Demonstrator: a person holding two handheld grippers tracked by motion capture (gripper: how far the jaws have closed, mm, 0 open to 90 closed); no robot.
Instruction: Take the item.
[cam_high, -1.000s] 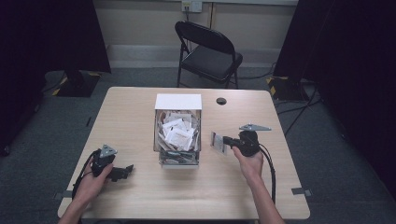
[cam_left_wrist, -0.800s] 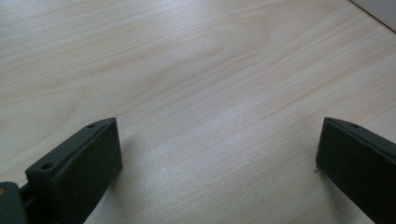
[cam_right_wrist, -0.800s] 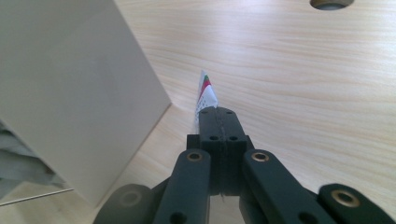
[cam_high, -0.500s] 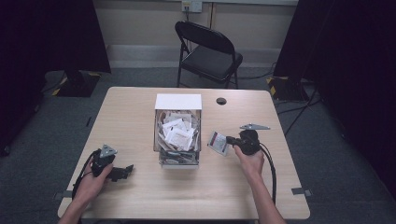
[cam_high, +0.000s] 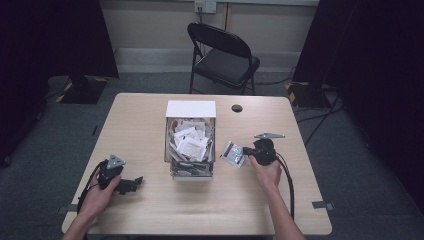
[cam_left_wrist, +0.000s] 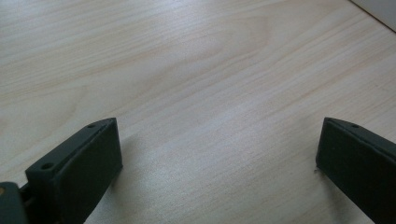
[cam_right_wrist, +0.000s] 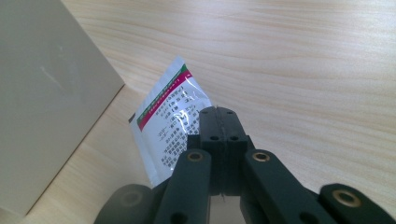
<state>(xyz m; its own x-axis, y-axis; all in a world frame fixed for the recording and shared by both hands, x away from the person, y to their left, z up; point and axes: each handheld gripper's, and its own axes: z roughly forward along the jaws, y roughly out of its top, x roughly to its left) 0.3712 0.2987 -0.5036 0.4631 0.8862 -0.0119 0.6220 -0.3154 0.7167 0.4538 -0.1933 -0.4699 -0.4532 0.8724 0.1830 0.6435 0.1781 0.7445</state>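
1. The worktop (cam_high: 150, 210) carries a clear box (cam_high: 191, 145) of sachets at its middle.
2. The left gripper (cam_high: 131, 183) rests near the front left, jaws wide apart on nothing.
3. The right gripper (cam_right_wrist: 218, 122), jaws clamped on a sachet (cam_right_wrist: 169, 122), has drifted slightly leftward since a second ago; the sachet now hangs just beside the box's right wall, probably freshly drawn out.
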